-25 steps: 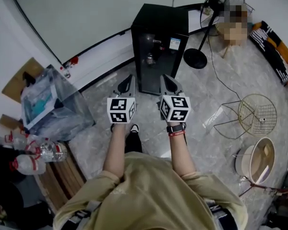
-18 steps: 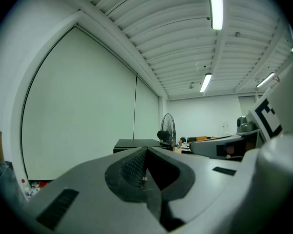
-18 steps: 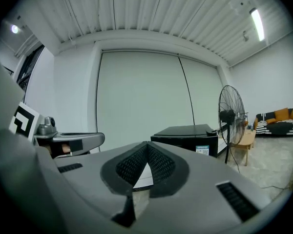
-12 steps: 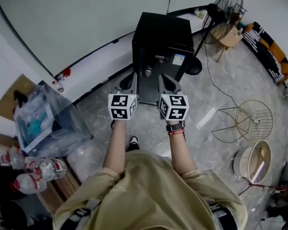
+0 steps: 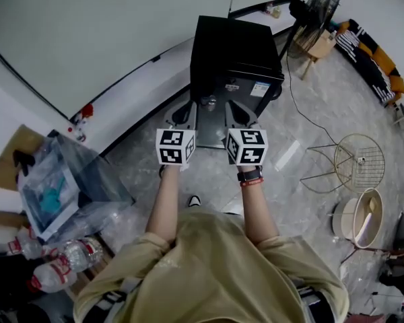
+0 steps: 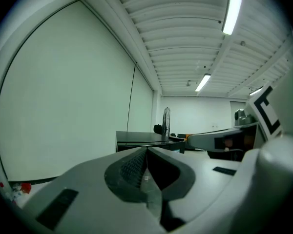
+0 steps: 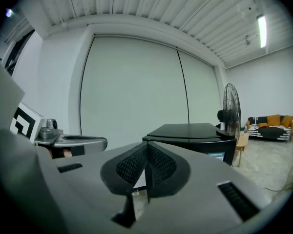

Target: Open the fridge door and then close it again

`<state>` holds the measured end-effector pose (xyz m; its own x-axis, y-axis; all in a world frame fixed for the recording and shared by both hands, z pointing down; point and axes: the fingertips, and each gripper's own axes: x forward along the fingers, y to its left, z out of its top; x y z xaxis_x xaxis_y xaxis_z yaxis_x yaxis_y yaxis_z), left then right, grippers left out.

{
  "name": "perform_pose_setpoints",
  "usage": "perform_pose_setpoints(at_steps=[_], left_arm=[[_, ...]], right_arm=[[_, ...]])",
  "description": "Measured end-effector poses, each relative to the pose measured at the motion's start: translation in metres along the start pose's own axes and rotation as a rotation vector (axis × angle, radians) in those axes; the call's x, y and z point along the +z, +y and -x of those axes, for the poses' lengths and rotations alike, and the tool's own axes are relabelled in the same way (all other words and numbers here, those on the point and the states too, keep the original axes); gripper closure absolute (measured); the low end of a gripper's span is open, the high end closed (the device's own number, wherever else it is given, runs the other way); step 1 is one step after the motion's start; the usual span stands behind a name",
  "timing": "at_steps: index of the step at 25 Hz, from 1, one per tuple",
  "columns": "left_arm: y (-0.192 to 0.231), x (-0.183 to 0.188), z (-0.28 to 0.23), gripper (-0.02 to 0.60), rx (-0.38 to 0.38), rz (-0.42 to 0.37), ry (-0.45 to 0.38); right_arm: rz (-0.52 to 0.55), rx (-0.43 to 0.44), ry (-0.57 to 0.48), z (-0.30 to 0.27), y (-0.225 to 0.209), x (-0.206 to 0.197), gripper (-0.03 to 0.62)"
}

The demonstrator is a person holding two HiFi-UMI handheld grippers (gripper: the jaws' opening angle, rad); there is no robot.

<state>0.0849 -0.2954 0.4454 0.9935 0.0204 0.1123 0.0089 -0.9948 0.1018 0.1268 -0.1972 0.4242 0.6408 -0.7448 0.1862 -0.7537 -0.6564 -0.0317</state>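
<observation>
A small black fridge [image 5: 236, 46] stands against the white wall, its door [image 5: 237, 89] shut and facing me, with stickers near the top. Both grippers are held side by side just in front of the door, not touching it. My left gripper [image 5: 188, 108] is shut with nothing between its pads; in the left gripper view its jaws [image 6: 147, 151] meet, and the fridge [image 6: 139, 138] lies ahead. My right gripper [image 5: 233, 107] is also shut and empty. In the right gripper view its jaws [image 7: 147, 149] are pressed together, with the fridge [image 7: 193, 133] ahead to the right.
A pedestal fan [image 5: 314, 7] stands right of the fridge, its cable trailing over the floor. A wire stool [image 5: 359, 160] and a round tub [image 5: 359, 219] sit at the right. At the left are a clear plastic bag of things [image 5: 64, 184] and plastic bottles [image 5: 57, 264].
I have walked closer to the fridge, so it now sits right in front of both grippers. Both grippers moved forward together and stayed shut.
</observation>
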Motion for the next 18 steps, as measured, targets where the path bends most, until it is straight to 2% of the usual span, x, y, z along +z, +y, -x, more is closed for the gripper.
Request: perform_pose_setpoints(at_steps=[7, 18], left_arm=[[0.031, -0.021, -0.022, 0.561, -0.042, 0.033, 0.051], [0.058, -0.055, -0.070, 0.560, -0.058, 0.079, 0.118]], right_arm=[[0.012, -0.008, 0.014, -0.034, 0.003, 0.005, 0.572], [0.127, 0.028, 0.091, -0.085, -0.015, -0.001, 0.571]])
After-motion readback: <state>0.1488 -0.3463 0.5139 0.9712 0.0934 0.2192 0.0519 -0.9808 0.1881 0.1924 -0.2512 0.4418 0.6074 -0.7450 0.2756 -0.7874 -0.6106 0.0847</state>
